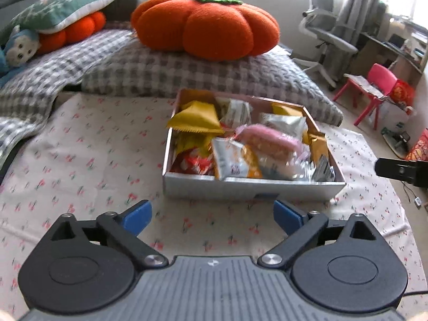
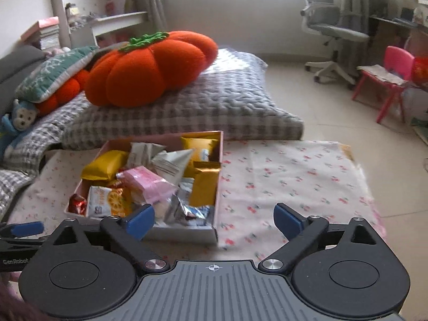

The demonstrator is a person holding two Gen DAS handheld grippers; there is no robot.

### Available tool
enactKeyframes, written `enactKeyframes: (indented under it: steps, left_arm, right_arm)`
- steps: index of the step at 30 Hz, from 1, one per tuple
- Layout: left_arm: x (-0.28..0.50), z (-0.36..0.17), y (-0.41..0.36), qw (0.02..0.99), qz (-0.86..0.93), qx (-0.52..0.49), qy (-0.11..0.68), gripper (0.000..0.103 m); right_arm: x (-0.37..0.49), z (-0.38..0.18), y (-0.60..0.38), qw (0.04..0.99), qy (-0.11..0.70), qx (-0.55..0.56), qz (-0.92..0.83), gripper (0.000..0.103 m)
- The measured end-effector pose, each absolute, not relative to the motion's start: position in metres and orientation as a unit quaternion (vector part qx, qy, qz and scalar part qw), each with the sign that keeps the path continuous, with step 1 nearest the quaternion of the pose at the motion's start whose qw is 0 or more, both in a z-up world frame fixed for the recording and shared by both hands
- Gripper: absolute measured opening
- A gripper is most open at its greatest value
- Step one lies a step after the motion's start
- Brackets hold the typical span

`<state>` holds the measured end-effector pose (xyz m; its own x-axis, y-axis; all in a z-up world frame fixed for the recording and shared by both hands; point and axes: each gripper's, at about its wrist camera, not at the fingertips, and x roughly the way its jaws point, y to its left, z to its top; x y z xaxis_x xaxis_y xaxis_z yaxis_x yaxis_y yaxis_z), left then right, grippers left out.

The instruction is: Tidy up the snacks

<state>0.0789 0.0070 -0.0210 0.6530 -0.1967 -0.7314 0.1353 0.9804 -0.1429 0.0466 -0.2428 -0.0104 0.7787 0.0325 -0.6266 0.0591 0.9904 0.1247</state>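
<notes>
An open cardboard box [image 1: 240, 187] [image 2: 218, 160] stands on a floral cloth and holds several wrapped snacks: yellow packets [image 1: 195, 119] [image 2: 105, 165], silver packets [image 1: 283, 125] [image 2: 171, 163], a pink packet [image 1: 270, 139] [image 2: 147, 182] and a red one [image 1: 192, 163] [image 2: 77, 204]. My left gripper [image 1: 212, 218] is open and empty, just in front of the box's near wall. My right gripper [image 2: 214, 220] is open and empty, over the box's near right corner. The right gripper's finger shows at the edge of the left wrist view [image 1: 401, 171]; the left gripper's blue finger shows in the right wrist view [image 2: 25, 228].
The floral cloth [image 1: 88, 160] [image 2: 294, 176] covers the low surface. Behind the box lie a checked cushion [image 1: 187, 72] [image 2: 203, 109] and an orange pumpkin pillow [image 1: 206, 24] [image 2: 149, 69]. An office chair [image 2: 331, 32] and a pink child's chair [image 1: 374, 88] [image 2: 390, 80] stand on the floor to the right.
</notes>
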Motion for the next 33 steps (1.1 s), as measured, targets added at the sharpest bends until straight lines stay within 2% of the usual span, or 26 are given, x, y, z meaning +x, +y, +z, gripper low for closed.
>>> enactKeyframes:
  steps: [7,15,33]
  left_arm:
    - [0.048,-0.013,0.008,0.901,-0.054,-0.028,0.429,0.102]
    - [0.024,-0.018,0.008,0.898,-0.031,-0.011,0.439,0.102]
    - [0.014,-0.011,0.014,0.9,-0.023,-0.018,0.435,0.102]
  right_arm:
    - [0.015,-0.001,-0.222,0.934,0.354,0.052,0.0,0.099]
    - [-0.012,-0.019,-0.201,0.92,0.389,0.047,0.003,0.101]
    - [-0.015,-0.035,-0.193,0.909,0.413,0.06,-0.024,0.101]
